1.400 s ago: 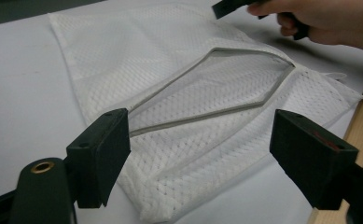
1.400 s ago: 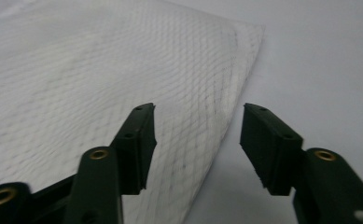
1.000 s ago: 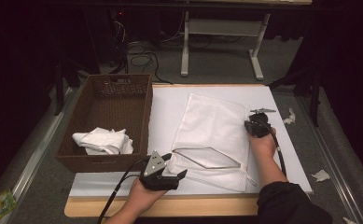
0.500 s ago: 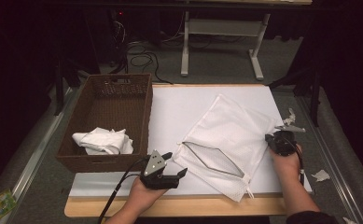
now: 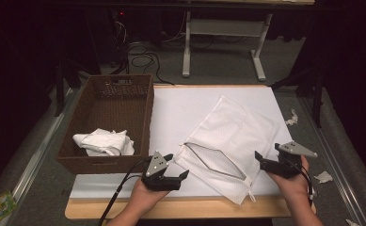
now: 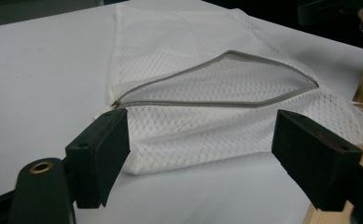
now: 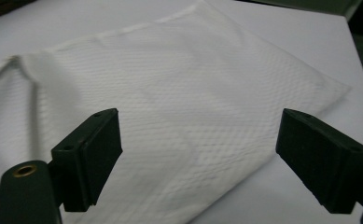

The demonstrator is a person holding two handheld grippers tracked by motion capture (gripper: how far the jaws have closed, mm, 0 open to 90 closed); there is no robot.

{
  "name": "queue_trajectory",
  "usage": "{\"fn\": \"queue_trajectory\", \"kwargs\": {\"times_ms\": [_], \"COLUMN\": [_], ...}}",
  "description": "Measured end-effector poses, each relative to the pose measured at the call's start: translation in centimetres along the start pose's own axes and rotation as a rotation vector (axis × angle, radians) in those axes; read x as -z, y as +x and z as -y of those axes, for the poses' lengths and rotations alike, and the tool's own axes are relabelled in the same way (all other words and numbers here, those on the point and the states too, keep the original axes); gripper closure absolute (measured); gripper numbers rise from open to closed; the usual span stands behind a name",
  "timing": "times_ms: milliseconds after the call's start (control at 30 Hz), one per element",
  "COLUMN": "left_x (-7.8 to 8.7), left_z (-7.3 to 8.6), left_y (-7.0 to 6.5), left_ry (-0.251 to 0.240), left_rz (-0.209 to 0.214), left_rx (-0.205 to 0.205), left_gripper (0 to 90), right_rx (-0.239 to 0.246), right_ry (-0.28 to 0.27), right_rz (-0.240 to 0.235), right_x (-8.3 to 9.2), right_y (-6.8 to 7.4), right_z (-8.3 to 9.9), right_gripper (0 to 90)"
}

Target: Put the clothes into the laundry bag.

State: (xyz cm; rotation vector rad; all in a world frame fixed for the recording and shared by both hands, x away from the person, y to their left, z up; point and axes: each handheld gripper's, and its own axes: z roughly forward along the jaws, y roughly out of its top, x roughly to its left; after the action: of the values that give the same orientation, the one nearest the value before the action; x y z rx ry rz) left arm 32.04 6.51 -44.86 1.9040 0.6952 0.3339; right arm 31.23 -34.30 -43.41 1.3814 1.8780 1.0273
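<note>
A white mesh laundry bag (image 5: 227,141) lies flat and slanted on the white sheet (image 5: 185,108) covering the tabletop (image 5: 180,207), its grey zipper (image 6: 216,100) gaping open toward the near edge. The left tongs (image 5: 177,169) hover just left of the bag's near corner, jaws apart, nothing between them. The right tongs (image 5: 257,156) sit just right of the bag; their jaws have just been opening and stand wide, empty, clear of the mesh. Far left, a brown wicker basket (image 5: 138,117) holds a crumpled white cloth (image 5: 103,141).
</note>
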Motion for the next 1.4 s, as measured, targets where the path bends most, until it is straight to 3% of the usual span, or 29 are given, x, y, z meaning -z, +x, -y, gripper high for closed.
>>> {"fn": "queue_trajectory", "kwargs": {"times_ms": [100,200,267,400,567,900,1033,1100,1233,1400], "left_x": [-0.1,-0.1,-0.1,-0.4,-0.5,0.2,1.0,1.5,2.9,5.0], "left_z": [0.0,-0.1,-0.1,-0.1,0.0,-0.6,-1.5,-2.2,-3.5,-4.4], "left_y": [-0.2,-0.5,-0.7,-1.0,-1.2,-1.0,-1.3,-1.7,-1.8,-1.5], "left_ry": [0.003,0.004,0.005,0.022,0.031,0.029,0.013,0.010,-0.030,-0.113], "left_rz": [0.013,0.021,0.011,0.011,-0.005,-0.046,-0.047,-0.062,-0.033,-0.078], "left_rx": [-0.001,0.003,-0.007,-0.014,-0.039,-0.046,-0.062,-0.093,-0.075,-0.078], "left_gripper": [18.7,18.2,18.2,18.9,18.6,14.0,12.0,8.5,2.0,0.0], "right_rx": [0.034,0.028,0.052,0.052,0.017,0.041,0.042,0.040,0.040,0.039], "right_ry": [-0.033,-0.039,-0.045,-0.049,-0.026,-0.016,-0.019,-0.014,-0.007,0.009], "right_rz": [-0.026,-0.091,-0.115,-0.155,-0.165,-0.159,-0.162,-0.158,-0.162,-0.168], "right_x": [1.5,1.8,1.5,1.2,0.9,1.0,1.0,0.9,0.7,0.5], "right_y": [1.5,2.8,3.2,3.2,2.8,2.9,2.9,2.9,3.0,3.0], "right_z": [0.3,0.6,0.6,0.4,0.6,0.4,0.4,0.4,0.5,0.6], "right_gripper": [14.3,13.8,13.7,14.5,13.8,15.2,13.7,12.6,12.4,13.0]}}
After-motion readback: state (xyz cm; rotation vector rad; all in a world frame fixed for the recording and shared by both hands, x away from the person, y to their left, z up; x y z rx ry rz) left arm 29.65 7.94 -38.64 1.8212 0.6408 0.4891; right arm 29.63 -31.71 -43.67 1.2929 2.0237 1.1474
